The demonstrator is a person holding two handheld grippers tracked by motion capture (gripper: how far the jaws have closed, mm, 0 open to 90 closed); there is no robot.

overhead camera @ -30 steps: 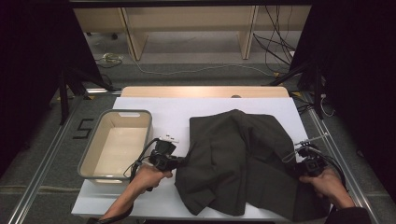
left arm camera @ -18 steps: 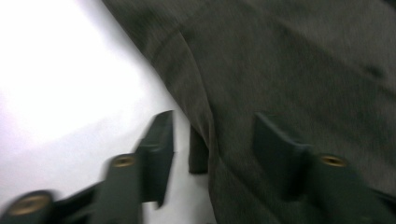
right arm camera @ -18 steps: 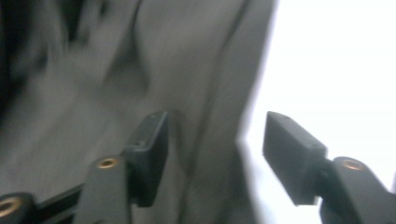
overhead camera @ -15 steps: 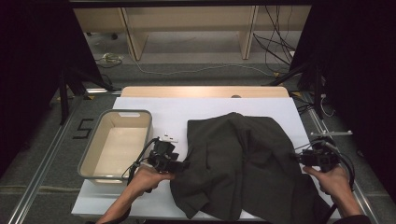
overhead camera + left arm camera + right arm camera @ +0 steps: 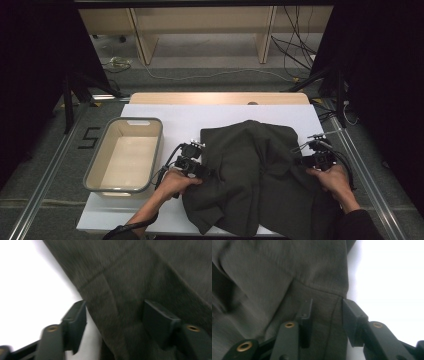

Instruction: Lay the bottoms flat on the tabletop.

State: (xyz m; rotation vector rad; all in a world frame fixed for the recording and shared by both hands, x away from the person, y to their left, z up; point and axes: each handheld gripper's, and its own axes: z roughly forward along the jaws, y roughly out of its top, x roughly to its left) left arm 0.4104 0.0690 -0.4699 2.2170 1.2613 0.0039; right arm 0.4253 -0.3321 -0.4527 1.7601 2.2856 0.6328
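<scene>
Here, garment edge between each claw's jaws.

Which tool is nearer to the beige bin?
Left. The left tool sits just right of the bin, at the dark garment's near-left edge; the right tool is across the garment.

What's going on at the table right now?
A person works a dark garment spread on the white table. The left gripper is at its left edge, jaws open with cloth between them. The right gripper is at the right edge, jaws just closing around a fold. The tub is empty.
</scene>
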